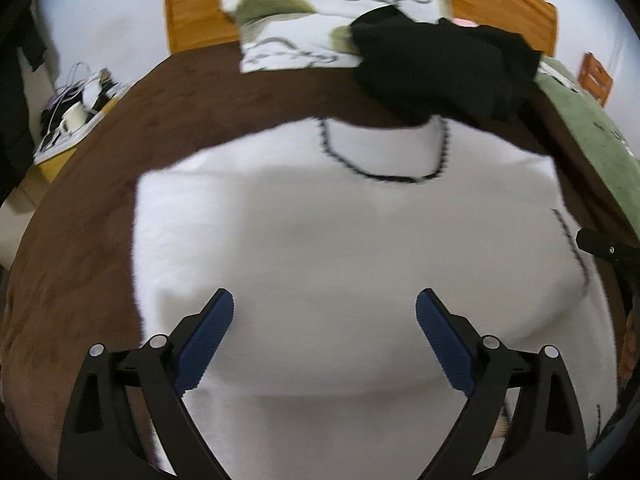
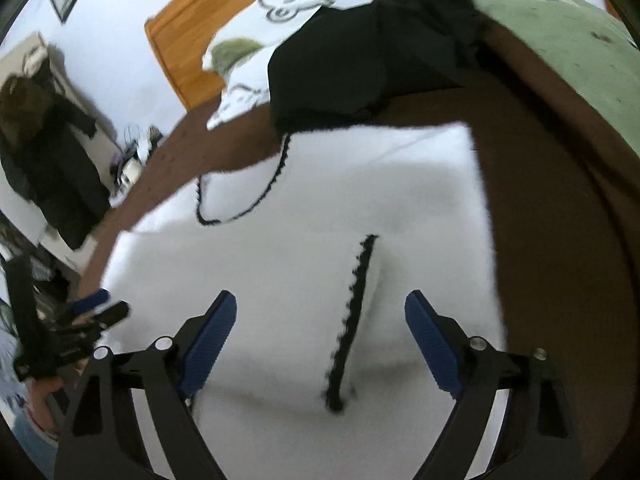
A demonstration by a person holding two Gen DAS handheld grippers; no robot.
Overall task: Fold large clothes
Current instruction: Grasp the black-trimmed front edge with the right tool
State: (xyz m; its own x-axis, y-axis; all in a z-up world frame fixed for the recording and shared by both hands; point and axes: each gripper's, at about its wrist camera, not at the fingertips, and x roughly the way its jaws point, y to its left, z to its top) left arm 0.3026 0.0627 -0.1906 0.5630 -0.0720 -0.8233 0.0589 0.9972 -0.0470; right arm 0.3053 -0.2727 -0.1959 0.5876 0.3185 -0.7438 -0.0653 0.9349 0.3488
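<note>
Your left gripper and right gripper both hover with fingers spread wide and holding nothing, each over the white garment that lies flat on the brown bed cover. The garment's left edge has a broad strip of bare cover beside it, and its right edge likewise has brown cover open alongside. At the far end, though, the collar trimmed in black runs just under a heap of black clothing, with a patterned pillow behind that against the wooden headboard.
</note>
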